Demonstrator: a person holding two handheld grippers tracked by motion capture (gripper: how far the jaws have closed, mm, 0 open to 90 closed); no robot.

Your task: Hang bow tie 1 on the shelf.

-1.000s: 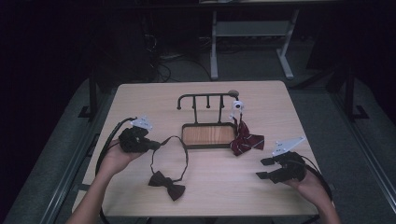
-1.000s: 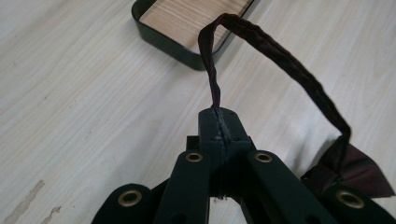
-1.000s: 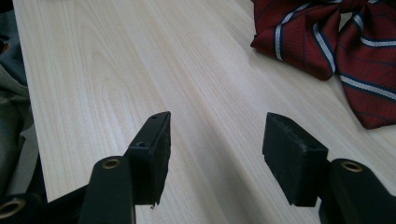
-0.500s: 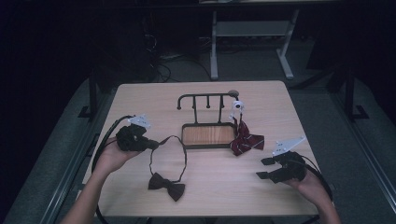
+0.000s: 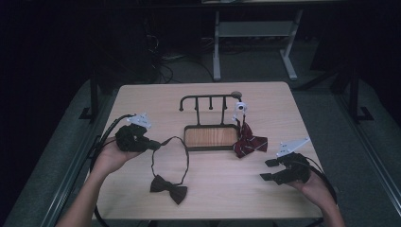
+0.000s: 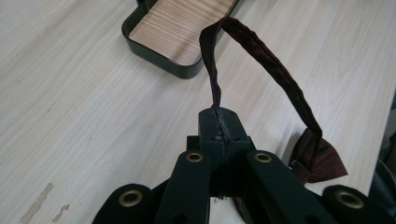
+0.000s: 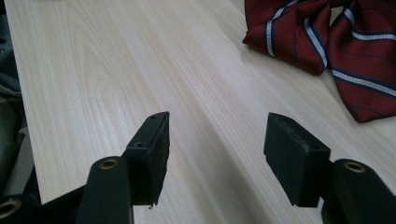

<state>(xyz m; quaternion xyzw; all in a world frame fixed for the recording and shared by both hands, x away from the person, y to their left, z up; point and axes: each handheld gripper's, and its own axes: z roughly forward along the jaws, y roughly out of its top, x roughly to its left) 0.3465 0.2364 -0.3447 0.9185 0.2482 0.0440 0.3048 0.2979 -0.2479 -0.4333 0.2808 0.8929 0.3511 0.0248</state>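
On the pale wooden table [image 5: 283, 109], the left gripper [image 5: 152, 144] has its 2 jaws pinched tight on the thin neck strap [image 6: 261, 60] of a dark bow tie [image 5: 169, 188], lifting that strap into a loop while the bow itself lies on the table nearer the person. Just beyond the loop sits a small black-rimmed tray [image 5: 211, 147] with a hook rack [image 5: 206, 99] rising behind it. A red striped bow tie [image 7: 327, 42] lies beside the tray's right end. The right gripper [image 7: 215, 140] rests near it, jaws spread apart with bare table between them.
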